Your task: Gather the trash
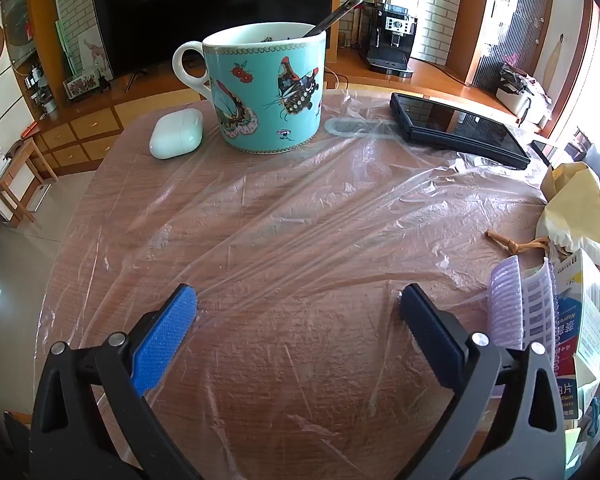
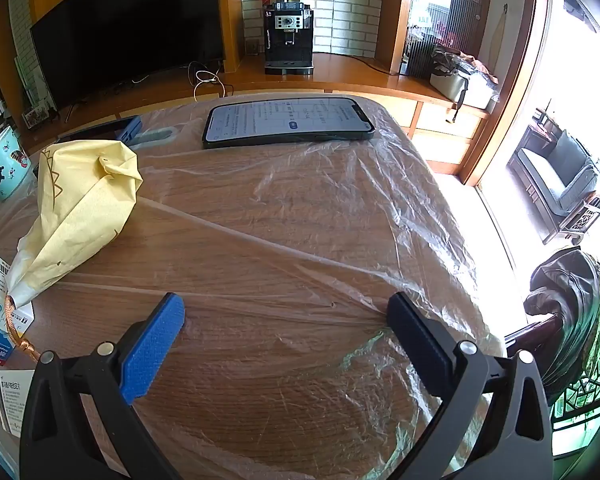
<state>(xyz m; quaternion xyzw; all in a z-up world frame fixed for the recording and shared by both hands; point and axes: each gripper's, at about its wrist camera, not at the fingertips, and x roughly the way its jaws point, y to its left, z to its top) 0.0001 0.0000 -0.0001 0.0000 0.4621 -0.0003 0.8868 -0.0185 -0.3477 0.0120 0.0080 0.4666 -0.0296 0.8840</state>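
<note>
A clear plastic bag (image 1: pixel 300 208) lies spread flat over the wooden table (image 1: pixel 80 216), also seen in the right wrist view (image 2: pixel 340 208). A crumpled yellow paper bag (image 2: pixel 80 196) tied with an orange cord (image 2: pixel 14 328) lies at the left there, and at the right edge in the left wrist view (image 1: pixel 576 204). Medicine boxes (image 1: pixel 580 320) and a purple blister strip (image 1: pixel 508 308) sit beside it. My left gripper (image 1: pixel 298 300) hangs open above the plastic, nothing between its fingers. My right gripper (image 2: pixel 286 308) is open too, above the plastic.
A turquoise butterfly mug (image 1: pixel 268 92) with a spoon, a white earbud case (image 1: pixel 176 133) and a dark tablet (image 1: pixel 460 128) stand at the far side. A lit phone (image 2: pixel 288 122) lies on the plastic. A dark jacket (image 2: pixel 568 300) hangs off the table's right edge.
</note>
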